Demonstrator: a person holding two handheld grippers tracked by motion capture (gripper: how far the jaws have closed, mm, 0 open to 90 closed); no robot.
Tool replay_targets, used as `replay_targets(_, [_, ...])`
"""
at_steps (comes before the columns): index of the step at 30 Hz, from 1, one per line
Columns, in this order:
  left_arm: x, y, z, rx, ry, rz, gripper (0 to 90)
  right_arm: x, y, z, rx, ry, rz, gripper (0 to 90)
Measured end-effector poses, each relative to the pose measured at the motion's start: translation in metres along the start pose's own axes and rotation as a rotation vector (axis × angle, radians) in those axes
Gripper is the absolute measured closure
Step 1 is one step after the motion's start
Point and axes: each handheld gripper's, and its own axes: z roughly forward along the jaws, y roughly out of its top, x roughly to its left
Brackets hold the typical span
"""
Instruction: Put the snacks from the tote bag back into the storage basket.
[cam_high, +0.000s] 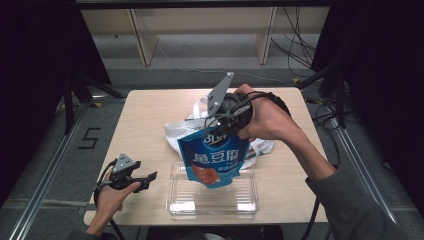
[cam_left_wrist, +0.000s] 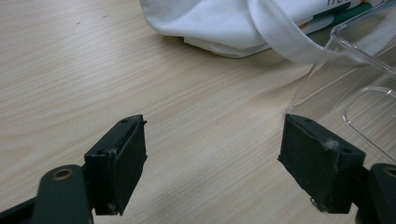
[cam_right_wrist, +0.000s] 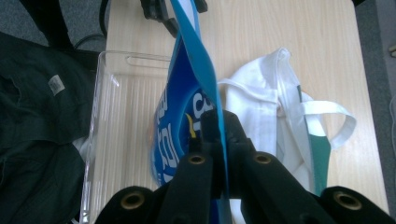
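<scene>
Pouch (cam_high: 214, 159) hangs upright, long axis vertical, above tray (cam_high: 212, 200).

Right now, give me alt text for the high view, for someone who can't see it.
The right gripper, held in a person's hand, is clamped on the top edge of a blue snack pouch that hangs over a clear plastic tray on a light wooden table. A white cloth bag lies behind the tray. The left gripper rests open near the table's front left corner.
</scene>
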Motion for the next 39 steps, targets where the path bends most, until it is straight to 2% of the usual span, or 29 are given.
replay_targets(1, [0.0,0.0,-0.001,0.0,-0.004,-0.001,22.1,0.001,-0.001,0.002,0.005,0.002,0.012,90.0])
replay_targets(2, [0.001,-0.001,-0.001,0.002,-0.007,0.011,22.1,0.0,-0.001,0.005,0.005,0.008,0.003,90.0])
replay_targets(5, [0.0,0.0,-0.001,-0.008,-0.006,-0.001,22.1,0.001,-0.002,0.01,0.012,0.023,0.014,90.0])
replay_targets(6, [0.0,0.0,-0.001,-0.007,-0.007,0.0,22.1,-0.001,-0.002,0.012,0.005,0.019,0.0,90.0])
replay_targets(8, [0.0,-0.001,-0.001,0.0,-0.004,0.004,22.1,0.0,-0.003,0.015,0.013,0.028,0.015,90.0])
replay_targets(9, [0.0,0.0,0.0,-0.001,-0.005,-0.006,22.1,-0.003,-0.003,0.017,0.001,0.025,-0.015,90.0])
replay_targets(10, [-0.001,0.0,0.0,-0.005,-0.005,-0.007,22.1,-0.001,-0.004,0.018,0.009,0.028,0.016,90.0])
replay_targets(12, [-0.001,-0.001,0.0,-0.001,-0.007,-0.005,22.1,-0.003,-0.005,0.021,0.001,0.04,-0.007,90.0])
replay_targets(20, [-0.001,-0.001,0.0,0.0,-0.011,-0.003,22.1,-0.002,-0.012,0.034,0.027,0.053,0.047,90.0])
replay_targets(22, [-0.001,0.0,0.0,0.0,-0.011,0.001,22.1,-0.004,-0.014,0.039,0.004,0.062,0.016,90.0])
replay_targets(24, [-0.001,-0.001,0.001,0.005,-0.015,0.006,22.1,-0.003,-0.015,0.04,0.03,0.07,0.053,90.0])
replay_targets(26, [-0.001,0.0,0.001,0.003,-0.015,0.004,22.1,-0.003,-0.015,0.043,0.029,0.071,0.045,90.0])
replay_targets(28, [-0.001,0.0,0.001,0.001,-0.016,0.015,22.1,-0.001,-0.016,0.045,0.036,0.079,0.066,90.0])
replay_targets(29, [-0.001,-0.001,0.001,0.003,-0.015,0.0,22.1,-0.003,-0.016,0.047,0.029,0.076,0.047,90.0])
replay_targets(31, [-0.001,-0.001,0.0,0.003,-0.013,-0.002,22.1,-0.004,-0.018,0.047,0.028,0.076,0.048,90.0])
replay_targets(33, [-0.001,0.0,0.0,0.0,-0.01,0.014,22.1,-0.004,-0.019,0.049,0.004,0.078,0.036,90.0])
replay_targets(35, [-0.001,-0.001,0.001,0.005,-0.015,0.001,22.1,-0.005,-0.021,0.048,-0.001,0.082,0.028,90.0])
replay_targets(36, [-0.001,-0.001,0.0,0.008,-0.011,0.011,22.1,-0.006,-0.021,0.048,-0.004,0.08,0.023,90.0])
replay_targets(38, [-0.001,0.0,0.001,0.005,-0.011,0.005,22.1,-0.005,-0.021,0.048,-0.006,0.076,0.023,90.0])
replay_targets(39, [-0.002,0.0,0.001,0.004,-0.013,0.002,22.1,-0.005,-0.022,0.048,-0.003,0.087,0.042,90.0])
